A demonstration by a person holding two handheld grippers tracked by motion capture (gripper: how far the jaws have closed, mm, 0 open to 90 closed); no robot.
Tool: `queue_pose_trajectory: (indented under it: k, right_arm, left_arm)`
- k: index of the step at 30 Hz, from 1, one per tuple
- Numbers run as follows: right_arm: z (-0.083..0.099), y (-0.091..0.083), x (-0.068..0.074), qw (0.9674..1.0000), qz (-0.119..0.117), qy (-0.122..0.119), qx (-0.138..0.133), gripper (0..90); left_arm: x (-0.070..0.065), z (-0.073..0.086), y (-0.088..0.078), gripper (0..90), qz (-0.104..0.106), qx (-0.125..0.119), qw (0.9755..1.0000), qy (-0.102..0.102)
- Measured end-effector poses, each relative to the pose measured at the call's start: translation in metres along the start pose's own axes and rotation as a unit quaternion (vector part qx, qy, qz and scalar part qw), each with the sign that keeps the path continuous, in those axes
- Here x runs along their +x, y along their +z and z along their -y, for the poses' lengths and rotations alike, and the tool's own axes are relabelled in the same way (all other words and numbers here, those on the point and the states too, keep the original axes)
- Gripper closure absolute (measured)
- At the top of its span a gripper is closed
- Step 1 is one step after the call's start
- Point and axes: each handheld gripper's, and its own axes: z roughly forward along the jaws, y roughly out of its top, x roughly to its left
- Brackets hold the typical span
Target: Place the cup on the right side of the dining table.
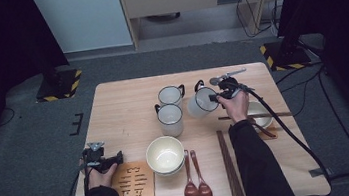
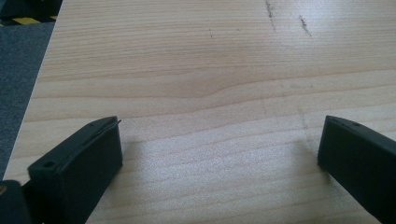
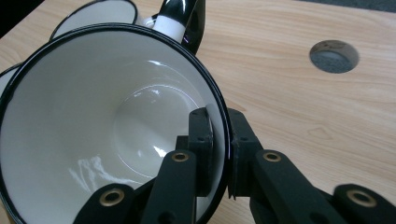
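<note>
Pale wooden table (image 1: 123, 109) standing on grey carpet, right tool (image 3: 219, 140) pinching the tilted white mug (image 3: 93, 130) by its black rim at the table's far side, left tool (image 2: 219, 154) resting wide open and empty over bare wood, no readable writing showing.

Two white enamel mugs with black rims (image 1: 170, 109) stand touching near the middle of the light wooden table (image 1: 123, 109), toward its far edge. Stacked cream bowls (image 1: 165, 155) sit toward the near edge, beside a brown cut-out wooden trivet (image 1: 133, 183) at the near left corner. Two dark wooden spoons (image 1: 196, 183) and dark chopsticks (image 1: 230, 166) lie to the bowls' right, pointing at the near edge.
</note>
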Motion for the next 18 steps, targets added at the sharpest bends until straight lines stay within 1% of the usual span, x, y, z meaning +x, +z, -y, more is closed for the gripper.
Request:
queue_pose_trajectory:
  k: [11, 18]
  right_arm:
    - [-0.004, -0.019, -0.020, 0.9997, 0.016, 0.012, -0.015, 82.9]
    - [-0.004, -0.028, -0.034, 0.9992, 0.028, 0.021, -0.019, 82.9]
  left_arm:
    - [0.000, 0.000, 0.000, 0.0, 0.000, 0.000, 1.0000, 0.000]
    - [0.000, 0.000, 0.000, 0.0, 0.000, 0.000, 1.0000, 0.000]
